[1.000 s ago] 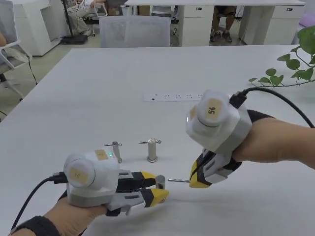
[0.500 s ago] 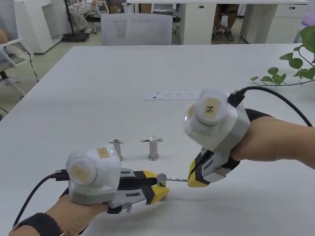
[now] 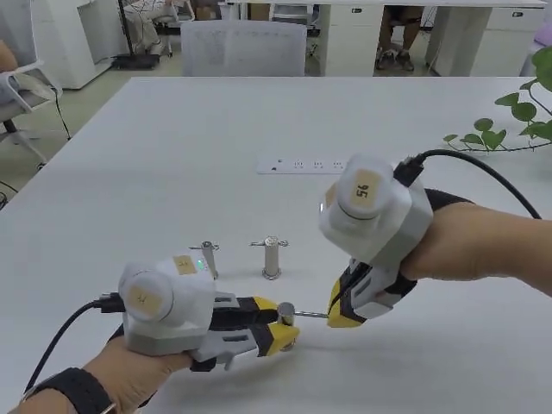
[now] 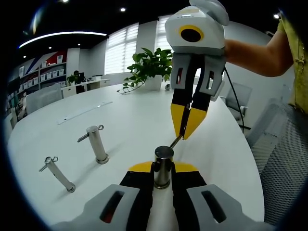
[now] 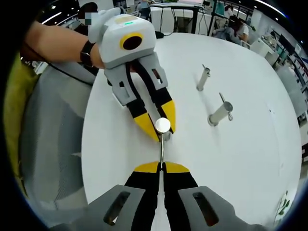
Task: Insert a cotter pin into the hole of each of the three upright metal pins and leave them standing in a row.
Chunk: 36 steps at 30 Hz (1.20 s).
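1. The white tabletop (image 3: 172,155) carries the whole job. A power strip (image 3: 315,164) lies well behind the work.
2. The left hand-held gripper (image 3: 280,328) lies low over the tabletop, its yellow-tipped jaws clamped on the third metal pin (image 4: 163,166), which it holds upright.
3. The right hand-held gripper (image 3: 338,317) faces it from just beside. Its jaws are pressed together on the cotter pin (image 5: 161,149), which sticks straight out toward the left one.
4. Two finished pins (image 3: 272,258) stand apart behind the grippers, the other at (image 3: 208,257). Each has a cotter pin through its top and neither has moved, so two of three look done.
5. The third metal pin is the one still to be fitted. It stands in front of the finished pair, not in line with them.
6. A second ago the cotter pin's tip was clear of the third metal pin; half a second ago it was nearly there. Now the gap has closed and the tip meets the pin just under its head. I judge the last insertion is beginning.
7. The hole itself cannot be made out, so whether the tip has entered or only rests against the side I cannot tell. The left jaws hide the pin's foot, so whether it touches the tabletop is unclear.
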Tool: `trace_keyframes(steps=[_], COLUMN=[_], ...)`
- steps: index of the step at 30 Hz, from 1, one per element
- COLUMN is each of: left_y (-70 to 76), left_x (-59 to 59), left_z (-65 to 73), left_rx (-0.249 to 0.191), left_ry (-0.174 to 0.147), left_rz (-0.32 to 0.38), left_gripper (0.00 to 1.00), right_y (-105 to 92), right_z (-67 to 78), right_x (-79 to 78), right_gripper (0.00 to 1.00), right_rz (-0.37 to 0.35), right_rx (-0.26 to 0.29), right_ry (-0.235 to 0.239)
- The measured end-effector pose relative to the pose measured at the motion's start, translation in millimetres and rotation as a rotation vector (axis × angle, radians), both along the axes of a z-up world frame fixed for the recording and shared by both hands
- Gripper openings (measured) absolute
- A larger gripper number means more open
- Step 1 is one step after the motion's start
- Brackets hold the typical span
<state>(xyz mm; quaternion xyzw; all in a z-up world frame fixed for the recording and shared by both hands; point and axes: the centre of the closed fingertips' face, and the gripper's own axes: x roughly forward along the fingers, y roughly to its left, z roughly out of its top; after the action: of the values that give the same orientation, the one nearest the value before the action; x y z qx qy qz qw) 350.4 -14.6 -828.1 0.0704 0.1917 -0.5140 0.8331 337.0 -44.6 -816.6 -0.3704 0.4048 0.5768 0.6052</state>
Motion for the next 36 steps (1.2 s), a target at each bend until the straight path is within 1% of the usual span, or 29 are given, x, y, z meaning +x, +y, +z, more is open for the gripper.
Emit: trace_keyframes(steps=[4, 14, 24, 36], left_y=[-0.1, -1.3, -2.3, -2.0], left_x=[0.0, -0.4, -1.8, -2.2], left_z=[0.2, -2.0, -4.4, -3.7], left_rx=[0.0, -0.01, -0.02, -0.033], left_ry=[-0.004, -0.003, 0.0, 0.0], left_rz=[-0.004, -0.013, -0.019, -0.019], left_gripper=[0.12, 0.12, 0.12, 0.12], right_y=[1.8, 4.7, 11.2, 19.1], right_z=[-0.2, -1.2, -2.9, -3.8], right_x=[0.2, 0.0, -1.9, -0.4], right_gripper=[0.03, 0.03, 0.03, 0.03], right_rz=[0.008, 0.021, 0.035, 0.059], right_rx=[-0.007, -0.018, -0.014, -0.012], right_ry=[-0.003, -0.007, -0.005, -0.011])
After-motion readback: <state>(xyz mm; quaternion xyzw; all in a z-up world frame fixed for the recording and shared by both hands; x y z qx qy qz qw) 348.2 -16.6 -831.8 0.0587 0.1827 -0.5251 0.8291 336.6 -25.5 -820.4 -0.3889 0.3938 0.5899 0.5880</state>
